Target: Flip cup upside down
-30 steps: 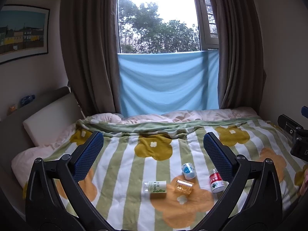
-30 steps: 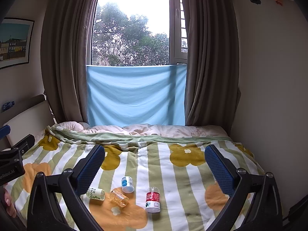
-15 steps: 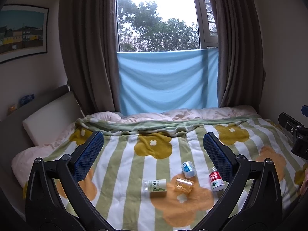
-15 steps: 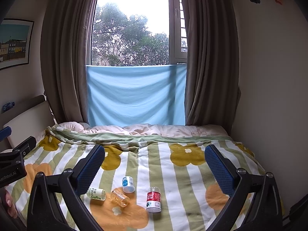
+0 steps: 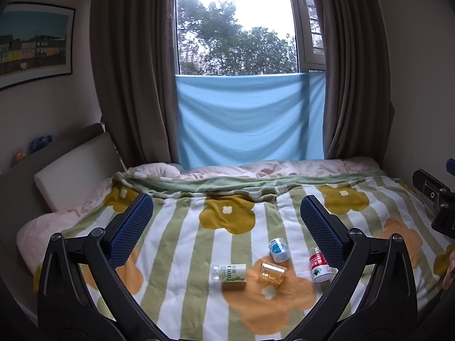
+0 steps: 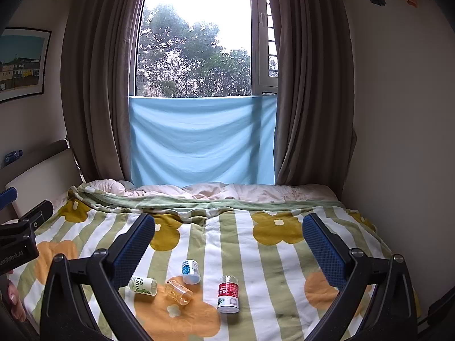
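A small clear amber cup [image 5: 271, 272] [image 6: 178, 292] lies on its side on the flowered bedspread, on an orange flower. Around it are three small bottles: a white one with green print [image 5: 229, 274] [image 6: 143, 286] lying on its side, a blue-labelled one [image 5: 279, 249] [image 6: 190, 271], and a red-labelled one [image 5: 320, 264] [image 6: 228, 294]. My left gripper [image 5: 226, 224] hangs open above the bed, well short of the cup. My right gripper [image 6: 227, 241] is also open and empty, above and behind the bottles.
The striped bedspread [image 5: 182, 244] covers the bed, with a pillow [image 5: 71, 179] and headboard at the left. Curtains and a blue cloth [image 6: 202, 139] hang at the far window. A wall [image 6: 398, 142] bounds the bed on the right. The other gripper's body [image 5: 435, 201] [image 6: 20, 241] shows at each frame's edge.
Both views have crept slightly, so the cup and bottles sit a little higher in the left view and lower in the right view. Nothing was taken hold of.
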The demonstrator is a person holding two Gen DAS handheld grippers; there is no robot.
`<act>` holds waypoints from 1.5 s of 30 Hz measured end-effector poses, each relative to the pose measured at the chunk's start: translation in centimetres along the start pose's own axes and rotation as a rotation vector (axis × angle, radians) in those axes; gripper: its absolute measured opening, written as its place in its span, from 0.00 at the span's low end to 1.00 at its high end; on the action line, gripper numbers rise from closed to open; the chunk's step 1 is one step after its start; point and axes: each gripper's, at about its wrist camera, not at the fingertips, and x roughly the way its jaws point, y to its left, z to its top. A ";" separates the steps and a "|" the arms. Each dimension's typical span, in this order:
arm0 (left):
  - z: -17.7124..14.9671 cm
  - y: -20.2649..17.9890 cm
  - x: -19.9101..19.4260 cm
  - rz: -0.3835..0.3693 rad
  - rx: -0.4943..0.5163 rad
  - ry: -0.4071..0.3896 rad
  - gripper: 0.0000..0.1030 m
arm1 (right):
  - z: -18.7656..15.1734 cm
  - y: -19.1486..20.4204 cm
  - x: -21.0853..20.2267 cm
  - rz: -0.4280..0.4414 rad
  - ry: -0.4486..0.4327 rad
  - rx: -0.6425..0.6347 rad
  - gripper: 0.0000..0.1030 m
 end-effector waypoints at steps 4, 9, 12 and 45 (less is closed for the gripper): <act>0.0 0.1 0.0 0.000 0.001 0.000 1.00 | -0.1 0.0 0.0 -0.001 -0.002 0.002 1.00; 0.0 0.3 0.1 0.001 -0.002 0.000 1.00 | -0.1 0.0 0.0 0.000 -0.002 0.002 1.00; -0.2 0.7 0.3 0.002 -0.016 0.017 1.00 | 0.1 0.1 -0.1 0.001 0.002 0.001 1.00; -17.7 5.5 27.9 0.066 -0.556 0.793 0.98 | -13.2 8.6 24.3 0.459 0.440 -0.334 1.00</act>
